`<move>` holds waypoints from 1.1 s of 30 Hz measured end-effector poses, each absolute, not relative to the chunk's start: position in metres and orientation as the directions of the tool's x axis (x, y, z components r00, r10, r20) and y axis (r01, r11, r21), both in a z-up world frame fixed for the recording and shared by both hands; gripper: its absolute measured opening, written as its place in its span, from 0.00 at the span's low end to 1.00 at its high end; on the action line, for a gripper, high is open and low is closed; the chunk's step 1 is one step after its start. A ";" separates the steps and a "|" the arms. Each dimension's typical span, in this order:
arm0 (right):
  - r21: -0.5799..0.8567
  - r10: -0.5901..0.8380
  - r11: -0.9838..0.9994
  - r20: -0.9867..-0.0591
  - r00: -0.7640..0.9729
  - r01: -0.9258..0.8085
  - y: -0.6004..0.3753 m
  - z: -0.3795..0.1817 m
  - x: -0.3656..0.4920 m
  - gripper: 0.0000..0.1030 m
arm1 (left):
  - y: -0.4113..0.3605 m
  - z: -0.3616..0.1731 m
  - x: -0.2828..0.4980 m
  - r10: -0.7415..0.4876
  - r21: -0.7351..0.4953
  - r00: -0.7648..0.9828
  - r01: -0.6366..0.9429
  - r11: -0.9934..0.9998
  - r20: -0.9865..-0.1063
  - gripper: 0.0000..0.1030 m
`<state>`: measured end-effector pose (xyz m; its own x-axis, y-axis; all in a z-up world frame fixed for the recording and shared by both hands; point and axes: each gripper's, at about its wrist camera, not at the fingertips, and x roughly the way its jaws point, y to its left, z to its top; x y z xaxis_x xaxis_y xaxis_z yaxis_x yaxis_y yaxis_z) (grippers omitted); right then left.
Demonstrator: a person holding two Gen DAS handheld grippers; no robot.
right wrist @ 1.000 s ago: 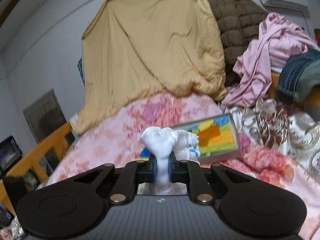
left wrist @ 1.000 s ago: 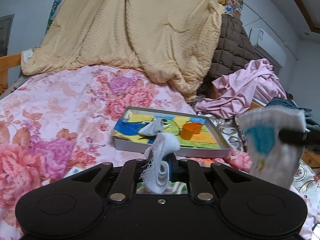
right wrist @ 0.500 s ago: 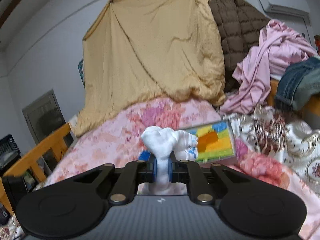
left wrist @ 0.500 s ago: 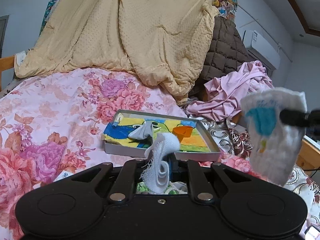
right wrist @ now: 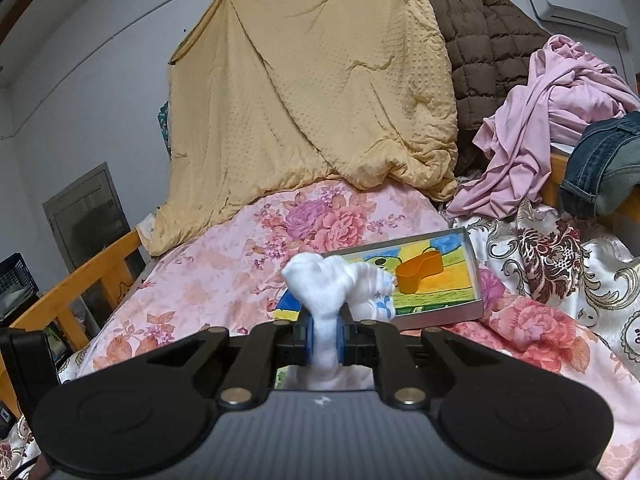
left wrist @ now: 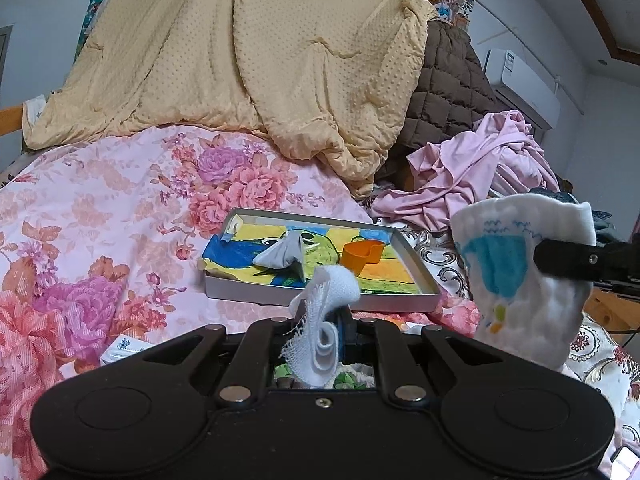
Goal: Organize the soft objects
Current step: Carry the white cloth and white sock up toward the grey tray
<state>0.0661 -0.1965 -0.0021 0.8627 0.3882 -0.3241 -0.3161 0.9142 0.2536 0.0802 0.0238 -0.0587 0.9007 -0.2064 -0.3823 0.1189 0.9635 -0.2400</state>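
White gauze strip sits clamped in the left gripper, low centre of the left wrist view, curling up in front of the metal tray; the right gripper is closed on a white sock whose bunched top hides the tray's near left corner in the right wrist view; in the left view that sock hangs at the right edge, above the bed; inside the tray lie a grey cloth and an orange cup on a bright picture; behind, a yellow quilt drapes the upper frame, a brown padded jacket and pink garments piled to its right; jeans rest at the right edge of the right view.
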 end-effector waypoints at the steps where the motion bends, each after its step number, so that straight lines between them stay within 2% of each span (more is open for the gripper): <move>1: 0.253 0.389 0.914 -0.324 0.862 -0.317 -0.195 -0.002 0.067 0.12 | 0.024 -0.058 0.081 -0.207 -0.239 0.901 0.120 0.964 -0.382 0.12; 25: 0.249 0.373 0.918 -0.282 0.884 -0.308 -0.191 0.002 0.106 0.12 | 0.027 -0.049 0.120 -0.205 -0.208 0.914 0.138 0.968 -0.349 0.12; 33: 0.228 0.349 0.927 -0.239 0.906 -0.297 -0.198 0.014 0.134 0.12 | 0.024 -0.034 0.149 -0.210 -0.191 0.930 0.157 0.969 -0.303 0.12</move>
<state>0.1341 -0.1982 0.0138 0.9063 0.3486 -0.2388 -0.2965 0.9274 0.2282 0.1491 0.0241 -0.0335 0.9296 -0.2104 -0.3028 0.1572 0.9690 -0.1906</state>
